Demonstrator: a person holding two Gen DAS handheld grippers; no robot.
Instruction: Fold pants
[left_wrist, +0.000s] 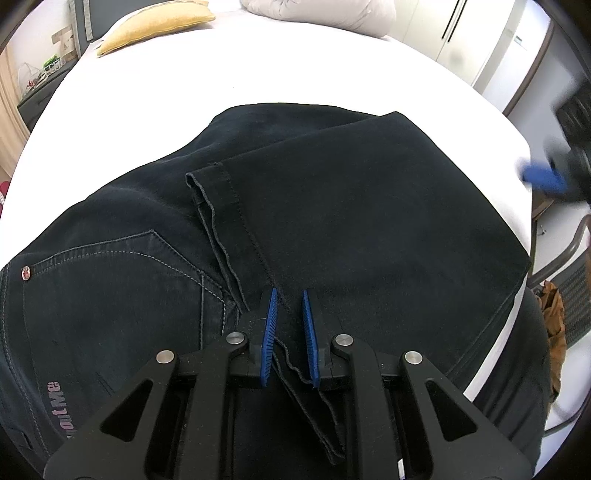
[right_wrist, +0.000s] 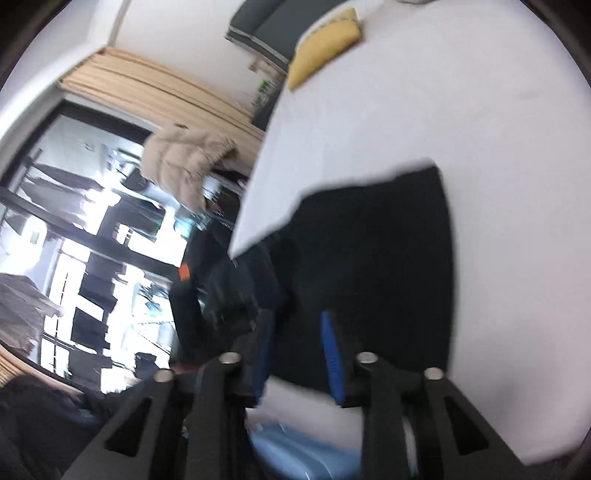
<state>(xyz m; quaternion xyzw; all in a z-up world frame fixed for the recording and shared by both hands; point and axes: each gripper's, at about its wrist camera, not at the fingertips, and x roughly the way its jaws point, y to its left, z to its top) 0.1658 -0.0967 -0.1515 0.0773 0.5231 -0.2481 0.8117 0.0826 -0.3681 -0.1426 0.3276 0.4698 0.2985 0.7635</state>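
**A:** Where do the dark navy denim pants (left_wrist: 332, 206) lie from your left claw (left_wrist: 290, 332)?

**B:** Right under it and ahead. They rest on the white bed (left_wrist: 258, 66), already doubled over, with the stitched leg hem (left_wrist: 218, 221) running from your blue fingertips (left_wrist: 271, 317) away up and to the left, across the seat with its back pocket (left_wrist: 122, 280). The long axis of the folded bundle runs left to right in front of you.

**A:** Is that claw gripping?

**B:** No. Its jaws stand apart, released, with a fold edge lying loose between them, not pinched.

**A:** And your right claw (right_wrist: 299, 350)?

**B:** Also released, jaws apart and nothing in them. It hangs off to the right of the bed edge, and its view is blurred. The pants (right_wrist: 369, 266) lie ahead of it and slightly left. Your left claw is much the nearer.

**A:** Any containers?

**B:** None that I can see. A mustard-yellow cushion (left_wrist: 155, 26) lies far up the bed, well apart from the pants.
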